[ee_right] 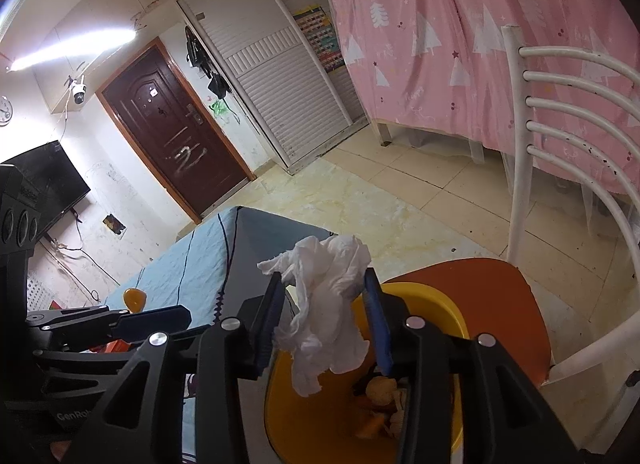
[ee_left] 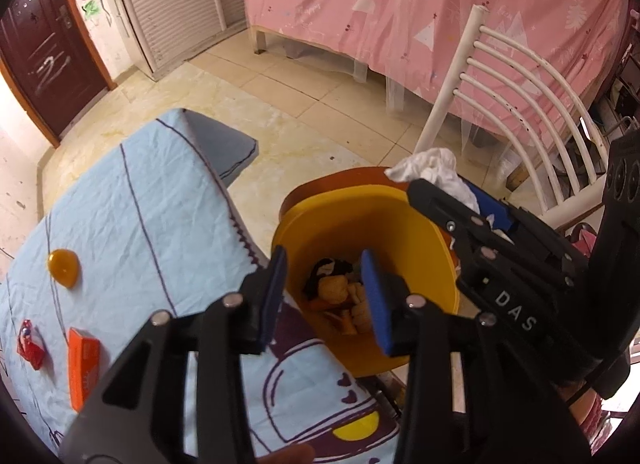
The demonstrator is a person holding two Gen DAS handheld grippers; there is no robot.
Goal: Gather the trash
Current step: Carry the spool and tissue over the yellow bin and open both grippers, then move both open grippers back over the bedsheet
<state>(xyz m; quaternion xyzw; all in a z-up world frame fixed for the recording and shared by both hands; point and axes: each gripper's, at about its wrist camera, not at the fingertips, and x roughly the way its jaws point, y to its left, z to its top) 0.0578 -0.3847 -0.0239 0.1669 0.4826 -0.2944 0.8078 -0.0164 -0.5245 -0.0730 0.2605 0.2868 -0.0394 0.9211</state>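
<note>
Blue pads sit on the tips of our two black tongs. Our left tongs [ee_left: 324,296] hang over the yellow bin [ee_left: 420,224] and point down into it. Their jaws stand a little apart, and we see nothing between them. No pad touches the bin.

Our right tongs [ee_right: 326,312] reach over the same bin from the other side. A crumpled white tissue [ee_right: 326,304] hangs between their jaws. The jaws are a little apart too. The tissue lies against both pads, but we cannot tell if they squeeze it or if it only hangs there. The tissue is long from top to bottom. Its fluffy top sticks up above the pads, and its loose end droops down toward the bin.

The bin sits on the orange seat of a white chair [ee_right: 520,152], just beside the table. Inside the bin we see bits of trash [ee_left: 340,296], some brown, some black, some pale.

The table has a light blue cloth [ee_left: 140,204] with dark lines on it. On the cloth, well apart from the bin, lie an orange box [ee_left: 82,364], a small red wrapper [ee_left: 30,344] and a round yellow blob [ee_left: 63,268].

Past the chair hangs a pink sheet [ee_left: 420,4] with white trees. A dark brown door [ee_right: 176,132] stands on the far wall.
</note>
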